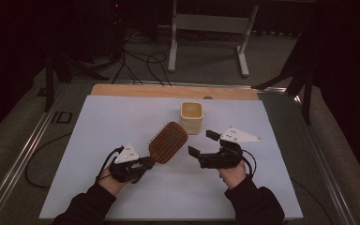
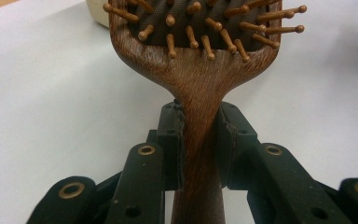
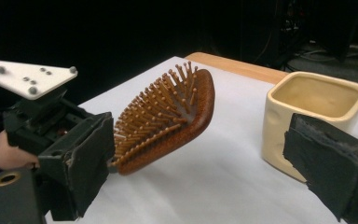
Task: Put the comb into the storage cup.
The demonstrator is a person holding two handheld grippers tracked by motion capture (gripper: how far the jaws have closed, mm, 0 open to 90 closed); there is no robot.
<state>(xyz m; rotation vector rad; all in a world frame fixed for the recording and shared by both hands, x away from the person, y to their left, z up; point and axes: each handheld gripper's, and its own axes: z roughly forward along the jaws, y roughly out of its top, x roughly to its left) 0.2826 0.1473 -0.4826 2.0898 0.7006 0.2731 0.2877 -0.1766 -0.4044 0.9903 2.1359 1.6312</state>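
- On the white sheet (image 1: 122,187) covering the table, a wooden hairbrush (image 1: 168,142) is held raised and tilted, its bristled head just near-left of the cream cup (image 1: 191,117).
- Left of the cup and nearer the person, the left gripper (image 1: 143,164) is seen with its jaws clenched on the hairbrush handle, both pads pressed against the wood.
- Near-right of the cup, the right gripper (image 1: 199,143) is seen with its jaws spread wide and nothing between them, pointed toward the hairbrush.
- Beyond the cup, a strip of bare wooden tabletop (image 1: 168,90) is left uncovered.
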